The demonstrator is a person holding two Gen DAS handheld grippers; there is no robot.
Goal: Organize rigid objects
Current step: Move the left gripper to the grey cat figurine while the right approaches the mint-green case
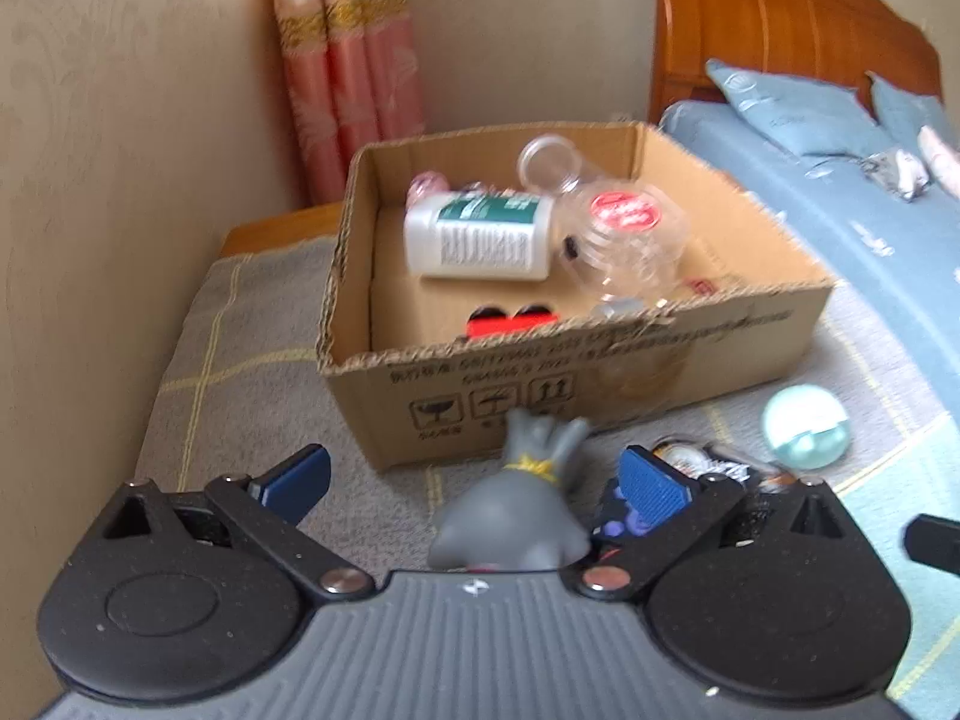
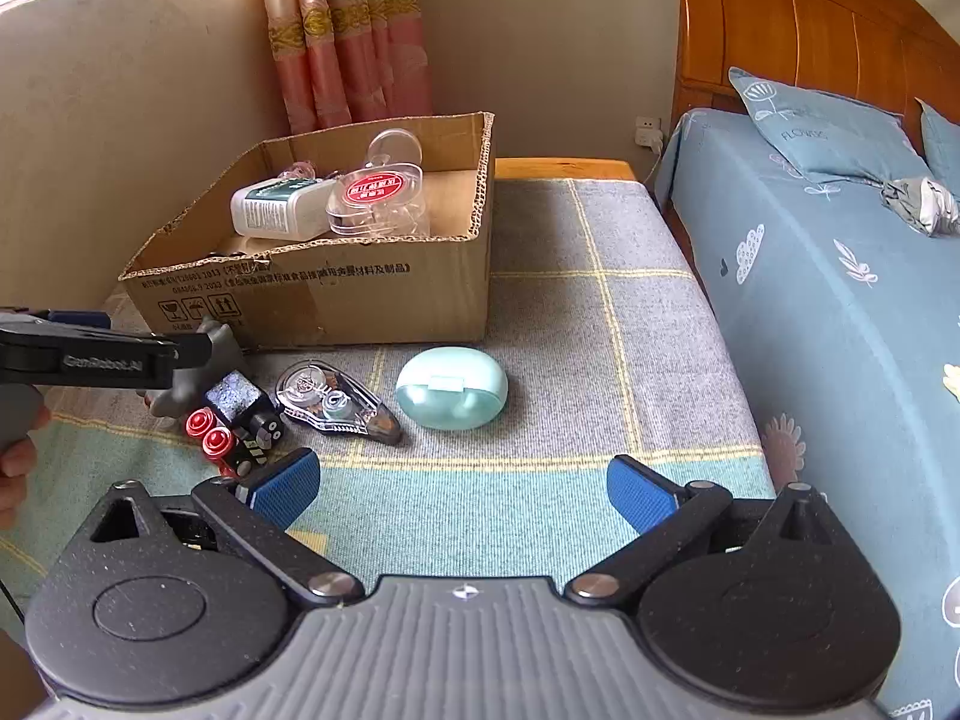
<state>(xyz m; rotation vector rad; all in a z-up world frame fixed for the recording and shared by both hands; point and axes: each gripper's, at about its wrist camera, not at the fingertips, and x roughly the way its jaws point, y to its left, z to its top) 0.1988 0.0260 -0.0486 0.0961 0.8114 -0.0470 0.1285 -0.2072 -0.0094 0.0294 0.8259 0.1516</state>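
Cardboard comes first: the open box (image 1: 576,354) stands straight ahead of your left tool (image 1: 474,480), past its fingertips, and ahead and to the left of your right tool (image 2: 462,489). It already holds a white bottle (image 1: 480,237) lying on its side and clear plastic containers (image 1: 624,228) with a red label, so drop space is mostly on the nearer, barer part of its floor. Everything sits on a grey checked cloth (image 2: 600,276) over the bench. Next in size, the mint oval case (image 2: 451,396) lies ahead of your right tool, just left of its centre line, with the clear tape dispenser (image 2: 336,402) further left beside it and the small dark toy with red wheels (image 2: 237,420) left again. Smallest matter is the grey figurine (image 1: 516,516): it stands between the spread fingers of your left tool, nearer the right-hand pad (image 1: 654,489), and neither pad appears to touch it. Both tools are released, jaws wide apart, holding nothing. The step in hand looks like taking the figurine, so slide your left tool a touch to the right to centre it, keep the pads low on the broad body, not the thin raised arms, then close squarely. Watch the dark toy close by the right-hand pad; a skewed closing could catch it. Lift clear over the near cardboard wall before releasing.
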